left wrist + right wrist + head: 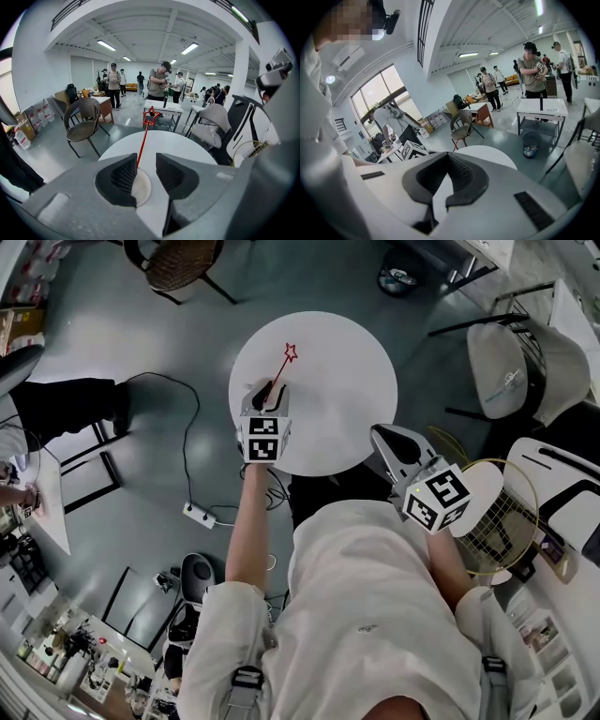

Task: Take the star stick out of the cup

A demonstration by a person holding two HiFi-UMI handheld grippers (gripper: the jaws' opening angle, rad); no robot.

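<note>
A red star stick (281, 369) leans up and away over the round white table (337, 381), its star (150, 117) at the far end. In the left gripper view the stick (142, 143) rises from a white cup (140, 187) that sits under the jaws. My left gripper (267, 390) (146, 161) is open, with the stick in the gap close to the left pad (123, 176); the pads do not press on it. The gripper hides the cup in the head view. My right gripper (382, 435) (449, 158) is shut and empty at the table's near right edge.
A wicker chair (183, 263) (84, 119) stands beyond the table. A grey chair (516, 371) and a racket (502, 512) are at the right. A power strip with its cable (199, 515) lies on the floor at the left. Several people stand far back.
</note>
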